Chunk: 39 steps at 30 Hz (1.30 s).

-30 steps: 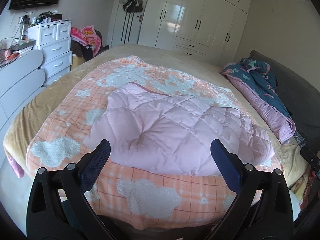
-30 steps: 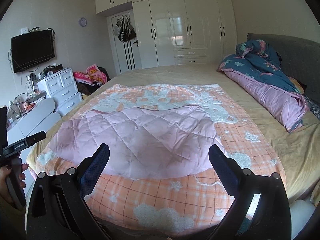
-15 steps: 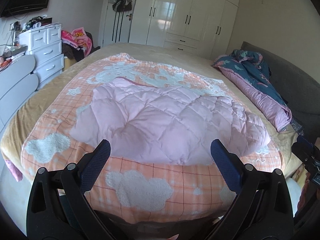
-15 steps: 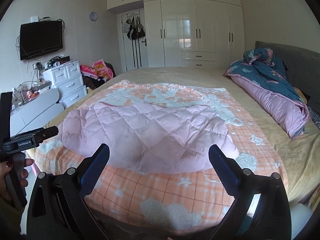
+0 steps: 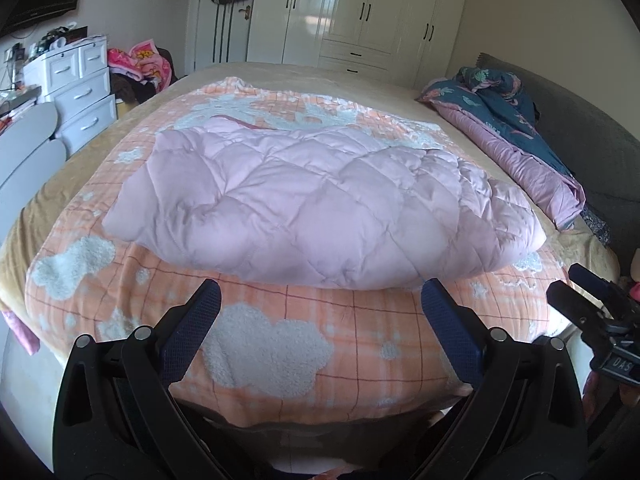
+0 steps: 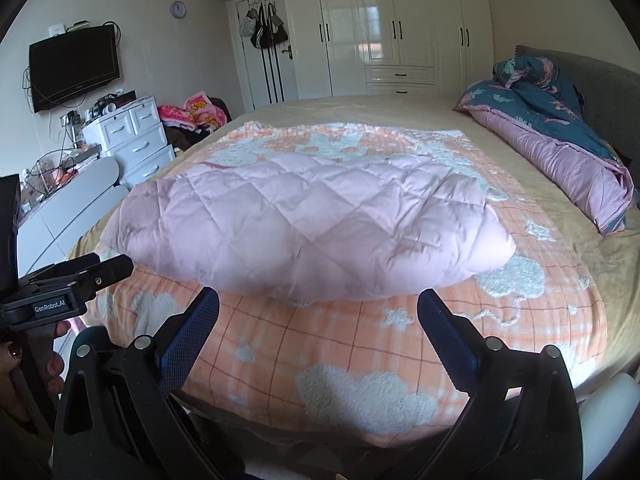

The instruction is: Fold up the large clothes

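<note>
Right now a pink quilted jacket (image 5: 320, 204) is lying spread across an orange checked blanket (image 5: 280, 336) with white fluffy clouds, and that blanket is covering the near part of a wide bed (image 6: 400, 112) with a beige sheet. The jacket is sitting puffy and rumpled, its near edge hanging just short of the blanket's front border, and a darker pink strip is showing along its far edge in the left wrist view.

The left gripper (image 5: 320, 304) is hovering in front of the bed with its blue-padded fingers (image 5: 192, 332) spread wide and nothing between them; its tips are appearing just below the jacket's near edge, though whether they are touching the blanket is not clear. The right gripper (image 6: 318, 308) is likewise standing released, fingers apart and holding nothing, pointing at the jacket's near edge from slightly further to the right. In the right wrist view a hand (image 6: 44, 364) is gripping the handle of the left gripper at the left border.

A rolled blue and purple duvet (image 6: 560, 136) is lying along the right side of the bed, well apart from the jacket. White drawers (image 6: 132, 136) are standing to the left, and a white wardrobe (image 6: 384, 28) is filling the far wall.
</note>
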Tool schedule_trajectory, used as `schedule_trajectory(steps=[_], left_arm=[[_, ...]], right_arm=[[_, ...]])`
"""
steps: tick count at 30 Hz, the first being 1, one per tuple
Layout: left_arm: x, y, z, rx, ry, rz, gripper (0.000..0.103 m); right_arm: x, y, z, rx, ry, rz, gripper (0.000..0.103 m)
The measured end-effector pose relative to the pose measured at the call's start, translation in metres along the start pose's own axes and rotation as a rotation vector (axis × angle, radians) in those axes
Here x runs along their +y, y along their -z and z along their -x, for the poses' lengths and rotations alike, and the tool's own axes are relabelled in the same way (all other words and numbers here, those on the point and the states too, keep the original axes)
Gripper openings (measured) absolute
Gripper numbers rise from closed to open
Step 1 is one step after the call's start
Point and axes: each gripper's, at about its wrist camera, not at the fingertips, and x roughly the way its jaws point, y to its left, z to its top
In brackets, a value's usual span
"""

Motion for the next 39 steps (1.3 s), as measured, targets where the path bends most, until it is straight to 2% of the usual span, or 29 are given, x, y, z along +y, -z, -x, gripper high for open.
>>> schedule_trajectory(steps=[39], left_arm=[[-0.0023, -0.0023, 0.009, -0.003, -0.038, -0.005, 0.094]], right_arm=[[-0.0013, -0.0047, 0.0097, -0.019, 0.0, 0.003, 0.099]])
